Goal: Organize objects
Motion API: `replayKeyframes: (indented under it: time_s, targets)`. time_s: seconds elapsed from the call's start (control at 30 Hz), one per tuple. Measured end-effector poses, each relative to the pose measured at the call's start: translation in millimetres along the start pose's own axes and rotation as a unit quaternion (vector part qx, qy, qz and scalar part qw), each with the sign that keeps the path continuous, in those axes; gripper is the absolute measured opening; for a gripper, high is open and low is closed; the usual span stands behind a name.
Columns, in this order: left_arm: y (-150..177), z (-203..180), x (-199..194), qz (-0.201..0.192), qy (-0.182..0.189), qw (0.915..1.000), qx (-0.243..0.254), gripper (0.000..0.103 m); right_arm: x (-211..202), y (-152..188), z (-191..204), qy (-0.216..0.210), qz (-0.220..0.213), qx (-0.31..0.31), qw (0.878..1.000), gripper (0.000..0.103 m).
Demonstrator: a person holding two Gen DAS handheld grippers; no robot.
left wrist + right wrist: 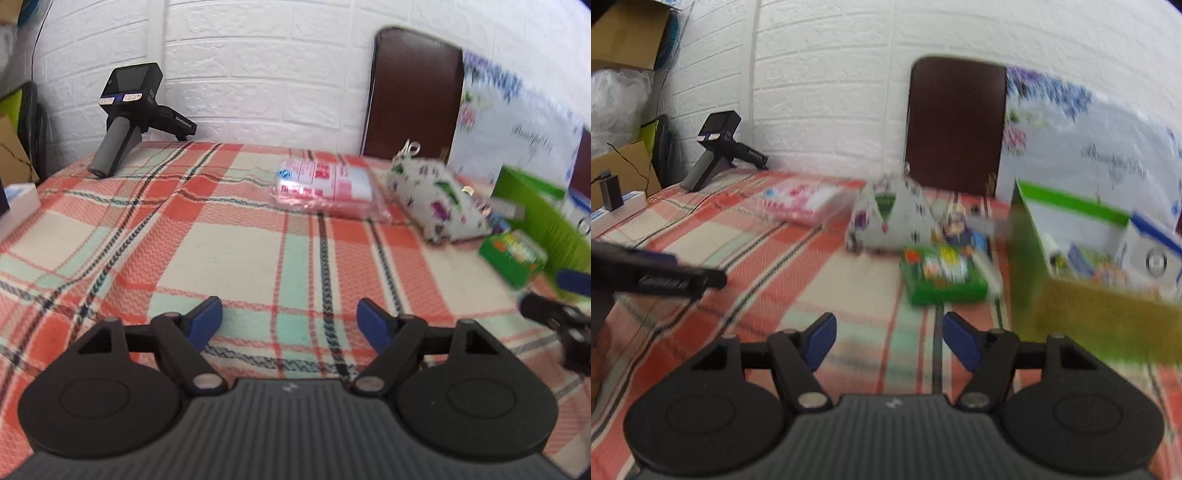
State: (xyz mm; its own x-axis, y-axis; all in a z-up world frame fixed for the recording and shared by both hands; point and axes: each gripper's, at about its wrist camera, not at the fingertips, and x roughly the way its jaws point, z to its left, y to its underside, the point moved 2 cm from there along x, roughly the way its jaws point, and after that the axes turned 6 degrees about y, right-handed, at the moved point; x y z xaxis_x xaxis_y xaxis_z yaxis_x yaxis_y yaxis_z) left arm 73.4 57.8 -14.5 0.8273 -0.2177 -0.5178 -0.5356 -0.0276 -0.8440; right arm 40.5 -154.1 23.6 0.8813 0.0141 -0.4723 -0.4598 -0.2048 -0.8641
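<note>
Left gripper (289, 320) jaws apart, nothing between them; right gripper (888, 339) likewise, empty; both above the plaid bench (221, 251); floral pouch (890, 218) lies beside pink packet (325, 184), green packet (942, 277) and green box (1082, 295).

The left gripper (290, 325) hangs over the near part of the table, pointing forward and tilted downward, its blue-padded fingers (205, 321) spread wide with nothing between them. The right gripper (888, 341) hangs over the near edge too, tilted downward alike, its jaws apart and empty. Each shows in the other's view: the right gripper's tip at the right edge of the left view, the left gripper's black body at the left edge of the right view.
</note>
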Motion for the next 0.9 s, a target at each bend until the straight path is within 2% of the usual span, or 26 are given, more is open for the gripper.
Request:
replayKeyframes:
  time_s: [0.07,0.17,0.23,0.27,0.33,0.43,0.47,0.53,0.63,0.73,0.77,0.8,0.83,0.9]
  targets:
    - [0.4,-0.2,-0.1,-0.006,0.007,0.9999,-0.004,0.086,15.1,-14.4,3.3,0.028,-0.008,-0.028,0.999,0.067]
    - [0.8,-3.9,2.2,-0.006,0.009,0.9999,0.000,0.087,48.0,-27.4,-0.6,0.063,0.023,-0.038,0.997,0.071]
    - [1.2,-2.9,3.0,-0.008,0.013,0.9999,-0.002,0.087,72.3,-28.9,-6.1,0.068,0.064,-0.035,0.995,0.074]
    - [2.1,-0.3,1.9,-0.010,0.016,0.9998,-0.006,0.087,78.5,-27.7,-1.9,0.071,0.067,-0.064,0.993,0.078]
    - [2.0,4.5,1.2,-0.014,0.025,0.9994,-0.018,0.087,81.3,-23.6,4.1,0.072,0.077,-0.085,0.991,0.076]
    - [1.6,12.5,-1.2,-0.022,0.044,0.9979,-0.041,0.088,70.6,-22.1,4.0,0.047,0.074,-0.095,0.992,0.057]
    - [1.4,14.8,-2.0,-0.024,0.050,0.9972,-0.049,0.088,67.8,-18.5,5.7,0.015,0.092,-0.090,0.992,0.033]
    - [0.7,17.5,-2.6,-0.027,0.059,0.9961,-0.060,0.088,52.9,-11.3,19.4,0.018,0.067,-0.118,0.991,0.037]
    - [0.6,15.7,-2.6,-0.026,0.058,0.9964,-0.057,0.088,37.3,-6.4,35.9,-0.006,0.042,-0.145,0.989,0.044]
    - [0.7,14.6,-2.7,-0.026,0.056,0.9966,-0.054,0.088,39.9,-12.6,34.1,0.014,0.026,-0.140,0.990,0.045]
    - [0.6,14.5,-2.7,-0.026,0.057,0.9965,-0.055,0.088,43.9,-17.1,27.7,0.027,0.022,-0.132,0.991,0.051]
    - [0.6,15.5,-2.3,-0.026,0.058,0.9964,-0.056,0.089,49.0,-21.4,20.4,0.036,0.023,-0.120,0.992,0.061]
    - [0.7,15.2,-2.3,-0.025,0.058,0.9965,-0.054,0.090,56.9,-26.1,11.7,0.039,0.033,-0.107,0.993,0.063]
    - [0.6,14.4,-1.8,-0.024,0.056,0.9970,-0.049,0.090,80.2,-31.9,-0.7,0.032,0.091,-0.092,0.991,0.073]
